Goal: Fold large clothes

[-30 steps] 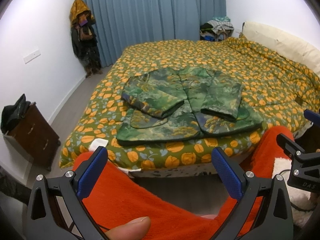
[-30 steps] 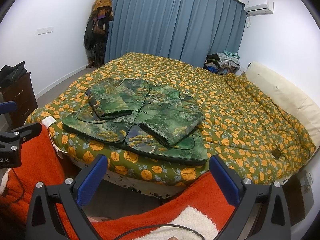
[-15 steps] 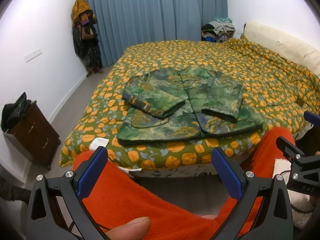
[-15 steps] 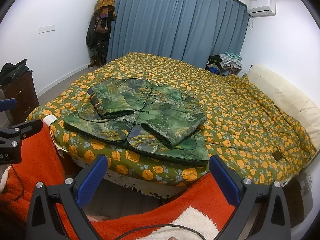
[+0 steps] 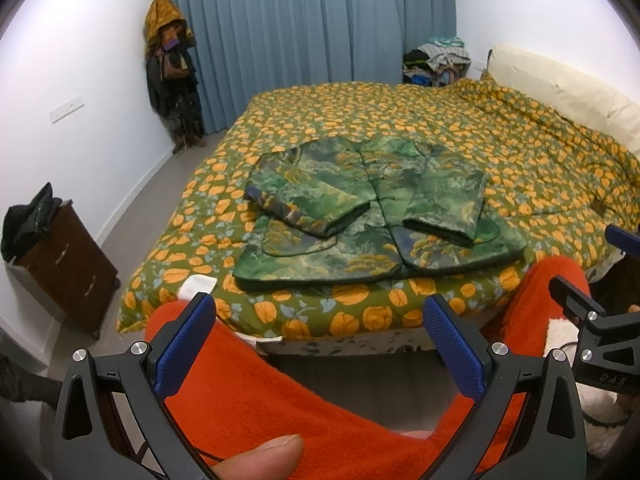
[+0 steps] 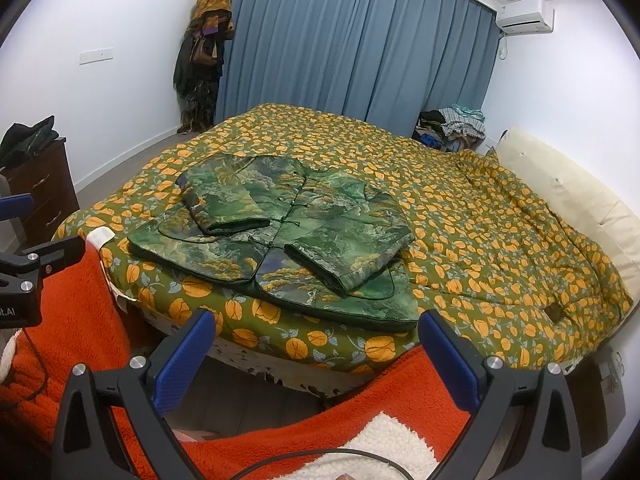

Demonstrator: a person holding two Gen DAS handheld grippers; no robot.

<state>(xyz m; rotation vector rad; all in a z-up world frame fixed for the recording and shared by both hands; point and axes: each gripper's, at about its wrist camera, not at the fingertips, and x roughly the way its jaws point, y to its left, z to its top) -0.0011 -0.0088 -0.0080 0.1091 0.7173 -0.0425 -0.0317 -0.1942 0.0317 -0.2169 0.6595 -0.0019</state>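
So the green printed jacket (image 5: pixel 360 216) is lying flat near the foot edge of the bed (image 5: pixel 500 152), front side up, with both sleeves folded in across the chest — the left-side sleeve (image 5: pixel 304 204) angles in and the other sleeve (image 5: pixel 444 200) runs pretty much straight down. From the right wrist view the same jacket (image 6: pixel 280 236) sits right at the near edge of the mattress, hem toward the camera.

Both grippers are held back off the bed, well apart from the jacket. The left gripper (image 5: pixel 316 344) has its blue-padded fingers (image 5: pixel 184 344) spread wide with nothing between them, and a thumb (image 5: pixel 260 456) pokes in at the bottom. The right gripper (image 6: pixel 316 356) is the same deal — fingers (image 6: pixel 448 360) wide apart, holding nothing.

Under both is orange fleece clothing (image 5: pixel 280 400) with a white fluffy lining (image 6: pixel 380 440). Around the room: blue curtain (image 6: pixel 360 48), a dark wooden dresser (image 5: pixel 68 264) by the wall, coats hanging in the corner (image 5: pixel 172 76), a clothes pile (image 6: pixel 452 124) by the cream headboard (image 6: pixel 580 204), and an air conditioner (image 6: pixel 524 14) up high.
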